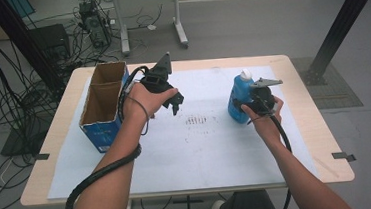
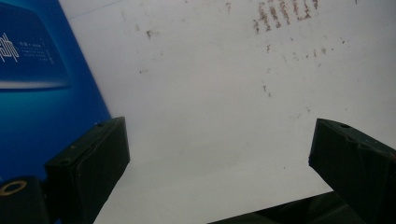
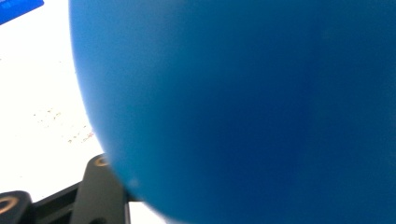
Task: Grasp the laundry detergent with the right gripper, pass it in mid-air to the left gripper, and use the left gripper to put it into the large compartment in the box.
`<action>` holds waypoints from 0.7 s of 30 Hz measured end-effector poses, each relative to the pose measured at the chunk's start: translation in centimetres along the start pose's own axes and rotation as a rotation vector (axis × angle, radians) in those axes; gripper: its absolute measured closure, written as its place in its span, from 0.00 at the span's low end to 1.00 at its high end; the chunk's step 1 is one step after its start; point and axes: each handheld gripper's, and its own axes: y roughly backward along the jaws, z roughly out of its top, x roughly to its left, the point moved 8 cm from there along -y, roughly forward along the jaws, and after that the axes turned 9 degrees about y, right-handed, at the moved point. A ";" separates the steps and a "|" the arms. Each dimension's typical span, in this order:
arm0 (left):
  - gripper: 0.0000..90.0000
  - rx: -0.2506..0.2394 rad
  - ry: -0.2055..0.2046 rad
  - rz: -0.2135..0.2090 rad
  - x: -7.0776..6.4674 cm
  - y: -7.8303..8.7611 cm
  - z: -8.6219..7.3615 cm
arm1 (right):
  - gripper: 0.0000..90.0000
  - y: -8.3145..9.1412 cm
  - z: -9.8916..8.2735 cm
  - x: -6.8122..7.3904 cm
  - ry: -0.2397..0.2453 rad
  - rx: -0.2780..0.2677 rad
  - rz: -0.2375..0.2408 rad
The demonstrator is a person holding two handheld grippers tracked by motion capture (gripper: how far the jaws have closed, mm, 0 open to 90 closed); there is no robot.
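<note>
From above, the person sits at a pale wooden table (image 1: 305,125) covered by a white sheet (image 1: 202,148). The right gripper (image 1: 246,102) is pressed against a blue bottle (image 1: 237,96) with a white cap, which stands upright on the right part of the sheet, and its jaws are clamped on the bottle's body. The left gripper (image 1: 176,105) hangs above the sheet, just right of an open blue cardboard box (image 1: 104,106) that sits at the sheet's left edge. A patch of small brown marks (image 1: 197,119) lies on the sheet between the two grippers.

In the left gripper view, the left gripper (image 2: 219,154) has its two black jaws spread wide with nothing between them, only the bare white sheet (image 2: 210,116) below. The blue box (image 2: 37,93) rises at the left edge, and the brown marks (image 2: 280,14) show near the top.

In the right gripper view, the blue bottle (image 3: 257,107) sits very close, blurred, right up against the camera. One black jaw shows at the lower left, hard against the bottle's side. The white sheet (image 3: 42,93) lies to the left.
</note>
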 end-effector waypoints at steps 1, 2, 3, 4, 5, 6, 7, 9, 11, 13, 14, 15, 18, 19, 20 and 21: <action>0.06 -0.001 0.000 0.000 0.0 0.0 0.0 | 0.45 0.0 0.0 0.0 0.003 0.001 -0.002; 0.06 -0.001 -0.001 0.000 0.0 0.0 0.0 | 0.45 0.0 0.0 0.0 0.005 0.000 -0.004; 0.06 -0.003 0.001 0.001 -0.1 0.0 0.0 | 0.45 0.0 0.0 0.0 0.004 -0.001 -0.003; 0.06 -0.001 -0.001 0.001 -0.1 0.0 0.0 | 0.46 0.0 0.0 0.0 0.004 -0.003 -0.003; 0.06 -0.002 -0.003 0.001 -0.1 0.1 0.0 | 0.46 0.0 0.0 0.0 0.007 -0.003 -0.003; 0.06 -0.003 -0.001 0.001 -0.1 0.1 0.0 | 0.46 0.0 0.0 0.0 0.008 -0.003 -0.003; 0.06 -0.003 -0.001 0.001 -0.2 0.1 0.0 | 0.46 0.0 0.0 0.0 0.008 -0.004 -0.003; 0.06 -0.004 -0.004 0.000 -0.2 0.1 -0.1 | 0.46 0.0 0.0 0.1 0.007 -0.003 -0.003; 0.06 -0.001 -0.003 0.001 -0.2 0.1 -0.1 | 0.46 0.0 0.0 0.1 0.006 -0.003 -0.003; 0.06 -0.002 -0.005 0.002 -0.2 0.2 -0.1 | 0.46 0.0 0.0 0.0 0.006 -0.003 -0.003; 0.06 -0.004 -0.001 0.001 -0.2 0.2 -0.1 | 0.46 0.0 0.0 0.0 0.006 -0.003 -0.003; 0.06 -0.006 -0.001 0.001 -0.2 0.2 -0.1 | 0.46 0.0 0.0 0.0 0.006 -0.004 -0.003; 0.06 -0.005 -0.001 0.003 -0.1 0.2 -0.2 | 0.46 0.0 0.0 0.0 0.005 -0.003 -0.003; 0.06 -0.006 0.000 0.003 -0.1 0.3 -0.2 | 0.46 0.0 0.0 0.0 0.004 -0.004 -0.002; 0.06 -0.006 0.001 0.002 -0.1 0.3 -0.2 | 0.46 0.0 0.0 0.0 0.004 -0.003 -0.003; 0.06 -0.005 0.001 0.003 0.0 0.3 -0.2 | 0.46 0.0 0.0 0.0 0.004 -0.003 -0.002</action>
